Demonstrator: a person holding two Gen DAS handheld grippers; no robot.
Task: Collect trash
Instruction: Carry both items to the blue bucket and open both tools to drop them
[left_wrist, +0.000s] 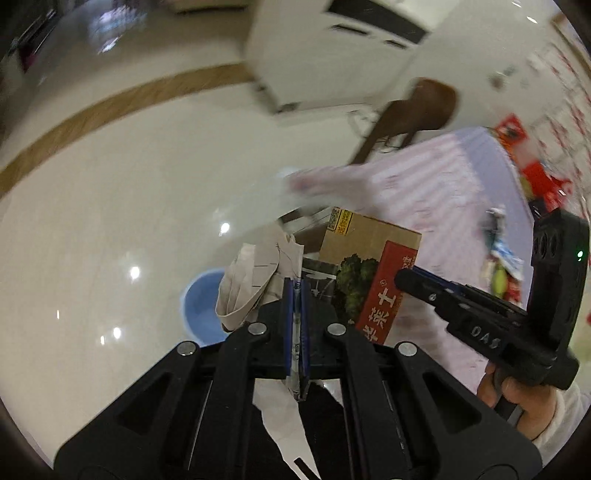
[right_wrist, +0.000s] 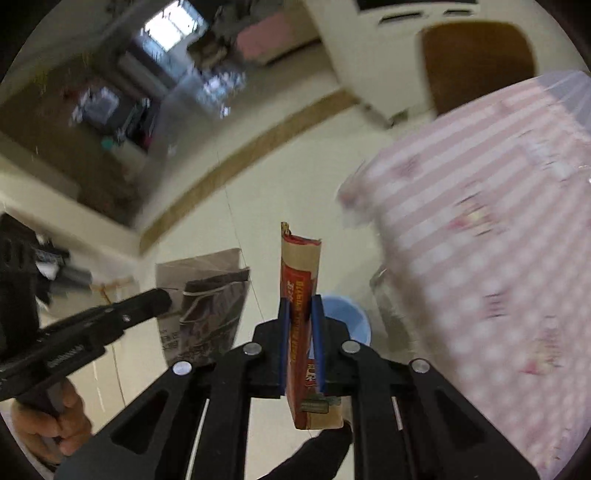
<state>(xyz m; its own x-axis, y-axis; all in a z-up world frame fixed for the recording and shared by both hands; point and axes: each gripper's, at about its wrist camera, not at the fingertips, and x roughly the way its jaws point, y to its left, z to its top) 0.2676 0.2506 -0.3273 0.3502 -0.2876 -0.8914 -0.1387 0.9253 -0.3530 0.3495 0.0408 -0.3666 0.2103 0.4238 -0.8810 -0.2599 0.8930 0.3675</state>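
Note:
My left gripper (left_wrist: 295, 286) is shut on crumpled white paper (left_wrist: 255, 280), which bulges out past the blue pads and hangs below them. My right gripper (right_wrist: 301, 302) is shut on a flattened brown and red cardboard box (right_wrist: 300, 284), seen edge-on. In the left wrist view the same box (left_wrist: 369, 280) shows its face with a tree picture, and the right gripper (left_wrist: 404, 277) holds its right edge. In the right wrist view the left gripper (right_wrist: 162, 299) is at the left, holding the paper (right_wrist: 207, 299). Both are held above the floor over a light blue basin (left_wrist: 201, 310).
The basin also shows under the box in the right wrist view (right_wrist: 347, 317). A table with a pink checked cloth (right_wrist: 480, 221) fills the right, with a brown chair (right_wrist: 476, 62) behind it. Colourful packets (left_wrist: 535, 173) lie at the table's far side. A white unit (left_wrist: 332, 55) stands on the glossy floor.

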